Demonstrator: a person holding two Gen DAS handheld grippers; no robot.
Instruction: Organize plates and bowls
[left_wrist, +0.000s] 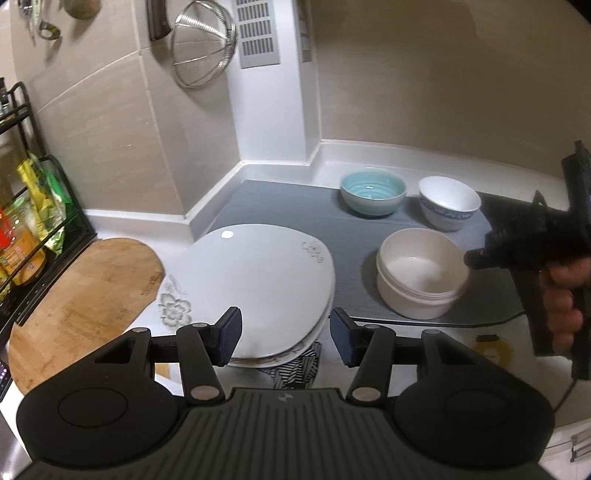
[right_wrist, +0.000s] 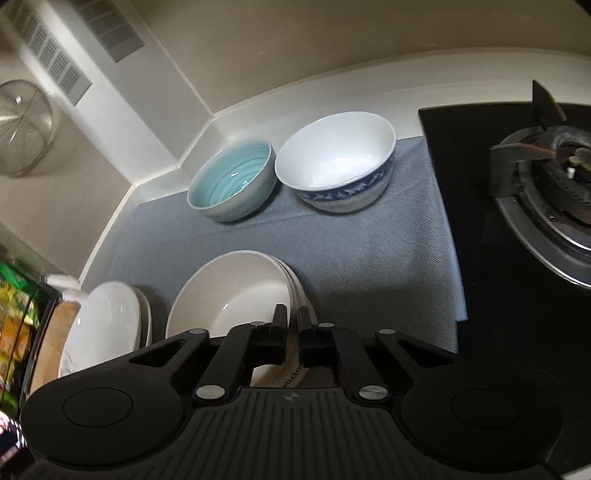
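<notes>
Right gripper (right_wrist: 292, 334), jaws pinching the cream bowl's (right_wrist: 236, 291) rim at 5 o'clock, likely for lifting. Left gripper (left_wrist: 285, 341), jaws spread, hovers over stacked plates (left_wrist: 258, 280).

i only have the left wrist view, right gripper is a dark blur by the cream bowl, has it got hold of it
observer: yes, the right gripper is shut on the cream bowl, pinching the rim nearest its camera.
operator: one bowl or a stack
observer: a stack; several nested rims show along its right edge.
operator: whats right of the grey mat
observer: a black stovetop with a gas burner.
</notes>
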